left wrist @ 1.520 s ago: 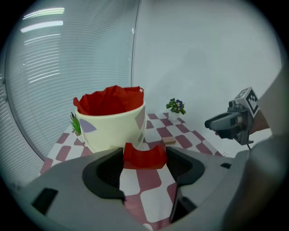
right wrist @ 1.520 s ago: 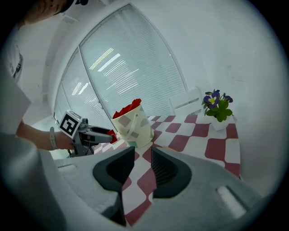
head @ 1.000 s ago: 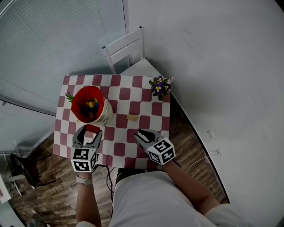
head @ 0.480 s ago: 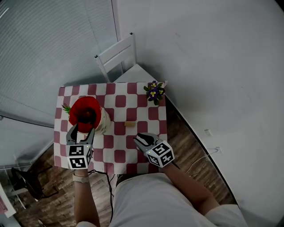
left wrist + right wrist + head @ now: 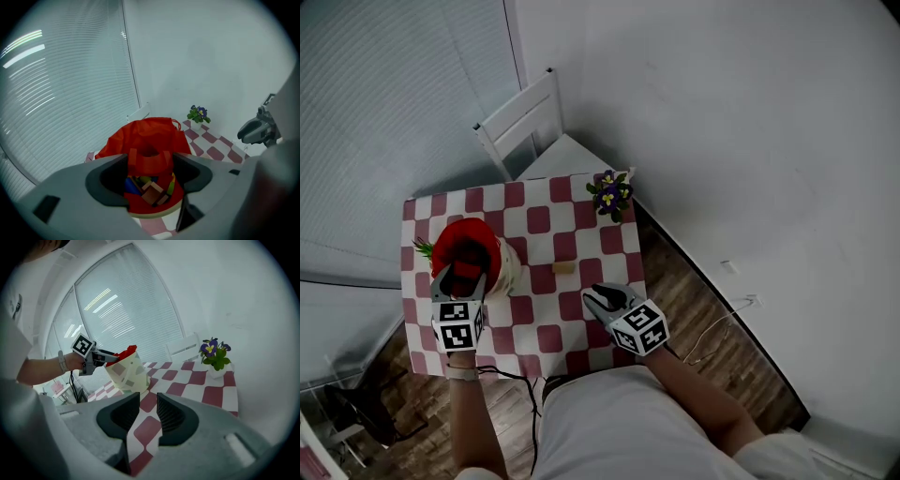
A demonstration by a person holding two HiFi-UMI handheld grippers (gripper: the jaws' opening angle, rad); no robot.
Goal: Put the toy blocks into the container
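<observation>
My left gripper [image 5: 461, 277] hangs over the mouth of the container [image 5: 492, 272], a cream tub lined with a red bag [image 5: 140, 136]. It is shut on a red arch-shaped block [image 5: 149, 161]. Below the block, several coloured blocks [image 5: 151, 191] lie inside the bag. A small tan block [image 5: 563, 268] lies on the checked tablecloth [image 5: 534, 323] to the right of the container. My right gripper [image 5: 592, 298] hovers over the table's near right part, jaws together with only a thin gap and nothing in them [image 5: 148, 411]. In the right gripper view the container [image 5: 125, 372] stands to the left.
A potted purple flower [image 5: 608, 195] stands at the table's far right corner. A white chair [image 5: 520, 131] is behind the table. Window blinds run along the left side, a white wall along the right. A cable lies on the wooden floor [image 5: 712, 328].
My left gripper has carried the red block forward from the table's near edge to above the container's mouth. The right gripper has barely moved. The head view has shifted.
</observation>
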